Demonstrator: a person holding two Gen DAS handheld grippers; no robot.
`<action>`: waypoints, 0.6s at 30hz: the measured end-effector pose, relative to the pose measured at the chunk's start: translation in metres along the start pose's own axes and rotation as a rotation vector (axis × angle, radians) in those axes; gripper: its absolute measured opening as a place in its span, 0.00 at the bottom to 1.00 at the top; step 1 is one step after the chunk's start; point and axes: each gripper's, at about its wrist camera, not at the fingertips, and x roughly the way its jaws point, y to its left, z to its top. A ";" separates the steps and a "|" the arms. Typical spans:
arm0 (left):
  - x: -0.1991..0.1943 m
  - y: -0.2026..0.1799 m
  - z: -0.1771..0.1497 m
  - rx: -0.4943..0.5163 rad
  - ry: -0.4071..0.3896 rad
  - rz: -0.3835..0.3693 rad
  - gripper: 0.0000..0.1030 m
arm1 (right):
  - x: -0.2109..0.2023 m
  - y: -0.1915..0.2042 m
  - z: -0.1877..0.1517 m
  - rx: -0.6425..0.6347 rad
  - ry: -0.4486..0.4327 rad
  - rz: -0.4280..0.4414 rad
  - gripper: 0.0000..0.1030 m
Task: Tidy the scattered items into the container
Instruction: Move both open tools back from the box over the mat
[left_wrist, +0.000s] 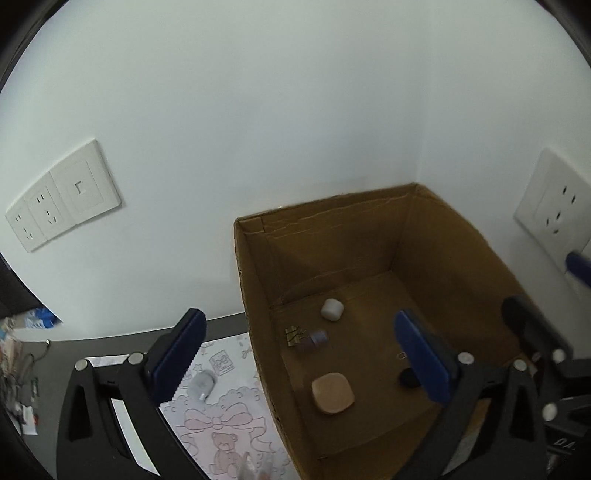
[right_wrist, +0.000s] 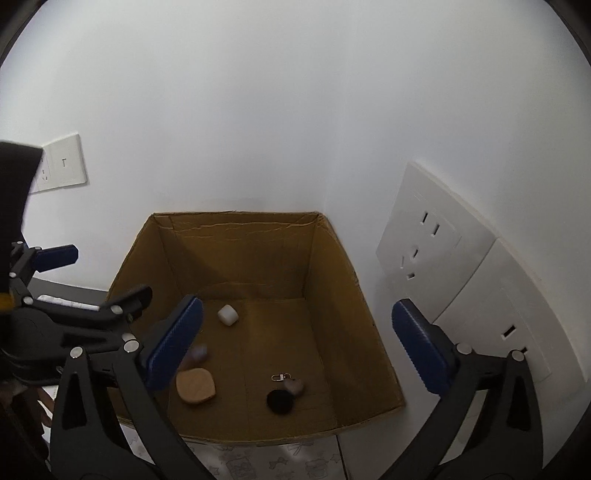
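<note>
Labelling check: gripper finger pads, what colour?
Dark blue pads on black fingers; clearest in the right wrist view.

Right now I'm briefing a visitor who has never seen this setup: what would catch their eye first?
The open cardboard box in the white wall corner, holding a white cube, a tan rounded pad and a black disc. Next, both blue-padded tongs, left and right, open and empty over it. A small grey item lies outside on the patterned mat.

Left gripper (left_wrist: 299, 354), right gripper (right_wrist: 297, 343): jaws wide apart.
</note>
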 end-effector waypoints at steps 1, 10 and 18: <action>0.000 0.001 0.000 0.000 0.002 0.006 0.99 | 0.004 0.003 0.001 0.003 0.006 0.004 1.00; -0.004 0.003 -0.004 0.015 -0.004 0.033 0.99 | 0.009 0.022 0.005 -0.011 -0.004 0.003 1.00; -0.022 0.014 -0.007 -0.011 -0.046 0.050 0.99 | 0.003 0.024 0.007 -0.017 -0.011 0.004 1.00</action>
